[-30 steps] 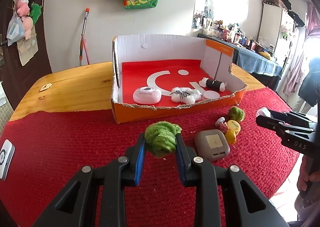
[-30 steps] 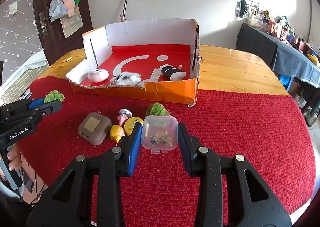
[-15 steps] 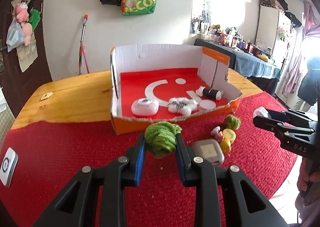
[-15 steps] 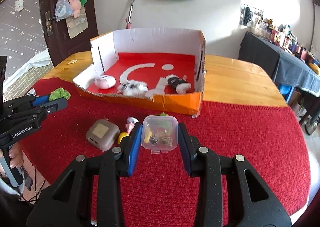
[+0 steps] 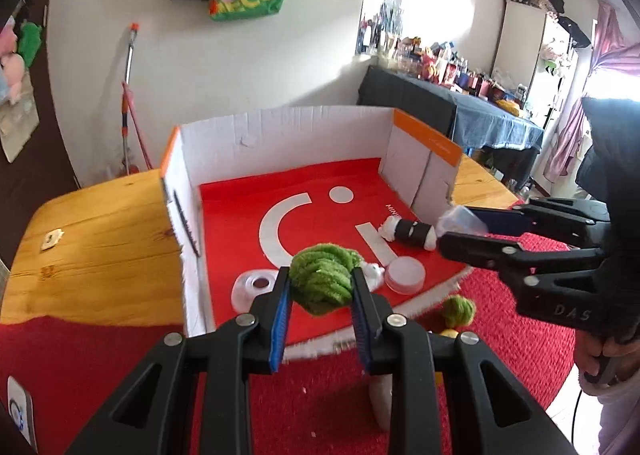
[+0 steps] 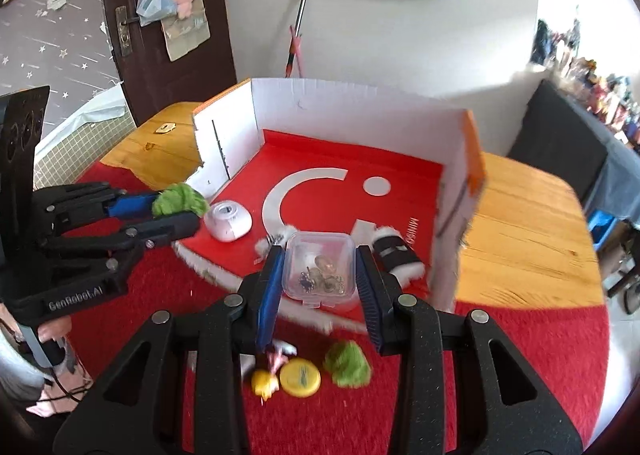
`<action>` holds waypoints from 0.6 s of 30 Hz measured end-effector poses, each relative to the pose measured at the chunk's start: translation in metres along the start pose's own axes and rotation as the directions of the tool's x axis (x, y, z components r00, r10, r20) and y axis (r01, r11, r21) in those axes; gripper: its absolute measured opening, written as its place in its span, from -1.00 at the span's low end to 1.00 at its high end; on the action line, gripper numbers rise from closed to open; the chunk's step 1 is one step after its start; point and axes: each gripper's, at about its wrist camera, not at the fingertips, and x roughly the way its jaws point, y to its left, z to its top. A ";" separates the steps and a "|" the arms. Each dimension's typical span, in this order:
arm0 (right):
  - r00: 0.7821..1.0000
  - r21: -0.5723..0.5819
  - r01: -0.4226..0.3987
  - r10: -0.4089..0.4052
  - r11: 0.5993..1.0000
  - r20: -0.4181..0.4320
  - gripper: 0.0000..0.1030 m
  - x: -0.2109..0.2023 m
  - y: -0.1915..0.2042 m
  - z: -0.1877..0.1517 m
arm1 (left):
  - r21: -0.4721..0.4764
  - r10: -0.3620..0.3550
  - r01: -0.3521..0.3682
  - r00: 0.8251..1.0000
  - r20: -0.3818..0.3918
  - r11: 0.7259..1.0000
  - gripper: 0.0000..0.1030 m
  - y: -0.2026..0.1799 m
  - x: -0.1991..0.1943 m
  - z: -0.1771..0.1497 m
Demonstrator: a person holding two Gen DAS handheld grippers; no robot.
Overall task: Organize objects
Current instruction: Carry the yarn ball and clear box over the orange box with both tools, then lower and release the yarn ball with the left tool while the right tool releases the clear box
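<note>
My left gripper (image 5: 320, 291) is shut on a green woolly ball (image 5: 322, 281), held above the low front edge of the open cardboard box (image 5: 280, 135) with its red floor. In the right wrist view that same gripper (image 6: 176, 211) and ball (image 6: 180, 201) hover at the box's left front corner. My right gripper (image 6: 318, 275) is shut on a small clear plastic case (image 6: 318, 269) of trinkets, over the box's front edge. Inside the box lie a white round device (image 6: 228, 221), a black-and-white roll (image 6: 394, 253) and a white lid (image 5: 404, 275).
On the red knitted cloth (image 6: 500, 355) in front of the box lie a second green ball (image 6: 346, 363), a yellow disc (image 6: 300, 377), a small yellow figure (image 6: 264, 381) and a pink one. A wooden table (image 5: 100, 235) extends behind. A hand (image 5: 604, 355) holds the right gripper.
Both grippers have risen and moved forward to the box's front edge, each still gripping its load. The loose items on the cloth now lie under and behind the fingers.
</note>
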 end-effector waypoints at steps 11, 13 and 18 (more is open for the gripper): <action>0.984 -0.026 -0.009 0.004 1.000 -0.176 -0.34 0.077 -0.014 0.040 | -0.045 -0.033 0.026 0.985 -0.171 0.999 -0.44 0.023 0.070 0.031; 0.979 -0.018 -0.013 0.009 1.000 -0.203 -0.34 0.087 -0.018 0.042 | -0.045 -0.031 0.023 0.982 -0.187 0.999 -0.44 0.026 0.080 0.034; 0.964 -0.021 -0.008 0.003 1.000 -0.265 -0.34 0.110 -0.024 0.047 | -0.053 -0.033 0.021 0.969 -0.245 0.998 -0.44 0.032 0.105 0.035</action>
